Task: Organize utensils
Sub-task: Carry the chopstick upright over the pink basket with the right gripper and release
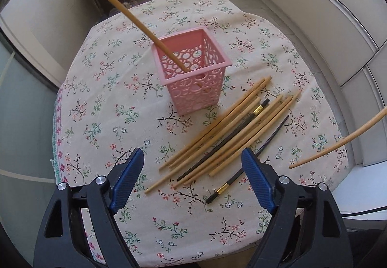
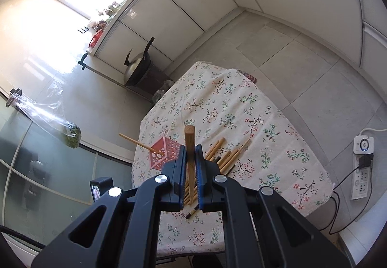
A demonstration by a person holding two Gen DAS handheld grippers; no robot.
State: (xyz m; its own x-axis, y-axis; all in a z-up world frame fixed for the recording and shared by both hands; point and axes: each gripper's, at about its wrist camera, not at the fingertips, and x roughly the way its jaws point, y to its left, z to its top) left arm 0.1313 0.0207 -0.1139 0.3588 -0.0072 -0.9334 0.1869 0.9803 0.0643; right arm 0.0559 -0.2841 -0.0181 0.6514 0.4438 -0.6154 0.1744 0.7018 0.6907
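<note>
A pink perforated holder (image 1: 193, 69) stands on the floral tablecloth (image 1: 101, 103) with one bamboo chopstick (image 1: 135, 23) leaning out of it to the upper left. A loose pile of bamboo chopsticks (image 1: 225, 130) and two black ones (image 1: 244, 166) lies just right of the holder. My left gripper (image 1: 193, 159) hangs open above the near end of the pile, nothing between its blue pads. My right gripper (image 2: 191, 149) is shut on a single bamboo chopstick (image 2: 189, 144), held high above the table; that chopstick also shows at the right edge of the left wrist view (image 1: 338, 142).
The small table (image 2: 241, 110) stands on a grey tiled floor beside white cabinets. A wok (image 2: 137, 67) sits on a dark stand behind the table's far corner. A power strip (image 2: 362, 166) with a cable lies on the floor to the right. A glass door is at the left.
</note>
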